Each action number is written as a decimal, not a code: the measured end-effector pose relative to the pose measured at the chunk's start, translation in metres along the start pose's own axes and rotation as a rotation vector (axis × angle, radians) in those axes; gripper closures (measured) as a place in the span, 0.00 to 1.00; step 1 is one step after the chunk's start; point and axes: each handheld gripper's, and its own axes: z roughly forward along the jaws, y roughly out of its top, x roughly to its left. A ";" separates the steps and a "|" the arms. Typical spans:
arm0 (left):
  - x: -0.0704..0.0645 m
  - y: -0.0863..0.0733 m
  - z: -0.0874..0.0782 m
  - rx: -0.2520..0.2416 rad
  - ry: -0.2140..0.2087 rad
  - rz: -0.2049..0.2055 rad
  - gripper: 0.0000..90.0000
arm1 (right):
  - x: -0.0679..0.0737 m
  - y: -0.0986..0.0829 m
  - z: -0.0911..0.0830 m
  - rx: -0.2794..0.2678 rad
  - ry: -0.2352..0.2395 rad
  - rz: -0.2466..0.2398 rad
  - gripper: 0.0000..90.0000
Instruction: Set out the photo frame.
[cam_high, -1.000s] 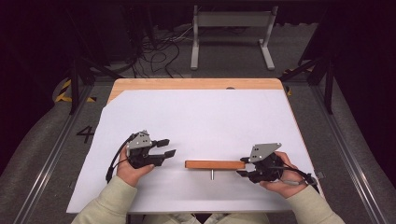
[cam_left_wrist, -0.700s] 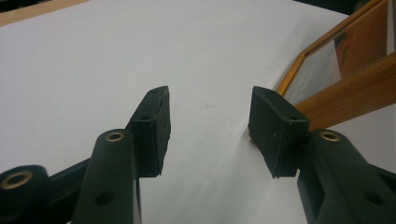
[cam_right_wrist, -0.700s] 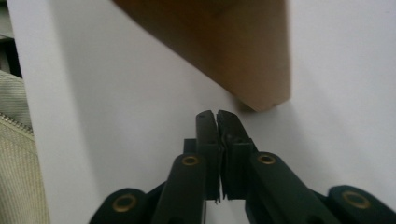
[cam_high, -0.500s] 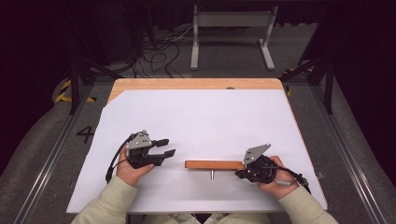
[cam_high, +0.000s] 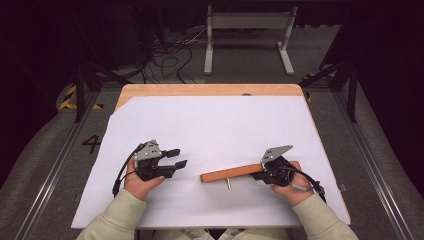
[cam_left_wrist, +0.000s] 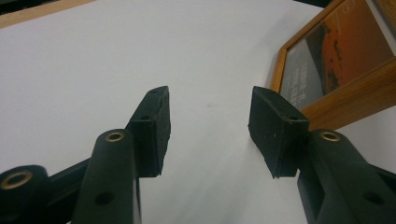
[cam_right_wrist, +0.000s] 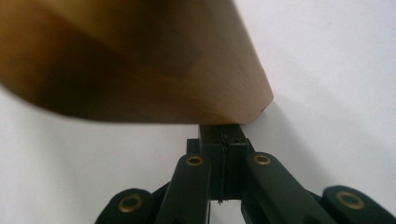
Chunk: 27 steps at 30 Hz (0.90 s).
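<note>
Your right tool (cam_high: 261, 171) clamps the frame's (cam_high: 231, 173) right end, near-centre of desk (cam_high: 210, 125) | your left tool (cam_high: 176, 158) gapes empty, left of frame | nothing between.

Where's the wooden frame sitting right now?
In the high view the wooden frame lies near the front of the white table sheet, right of centre, with its right end in the right tool and the open left tool off to its left.

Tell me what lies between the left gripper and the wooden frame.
Only bare white sheet, seen in the high view, lies between the left gripper and the wooden frame.
</note>
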 end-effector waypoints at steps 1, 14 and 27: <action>0.000 0.000 0.000 0.000 0.001 -0.001 0.55 | -0.003 0.002 0.001 -0.004 -0.003 0.008 1.00; 0.001 -0.003 -0.007 -0.008 0.023 -0.018 0.54 | -0.023 0.027 0.017 -0.039 -0.042 0.058 1.00; 0.002 -0.005 -0.009 -0.003 0.032 -0.036 0.52 | -0.036 0.054 0.039 -0.043 -0.036 0.071 1.00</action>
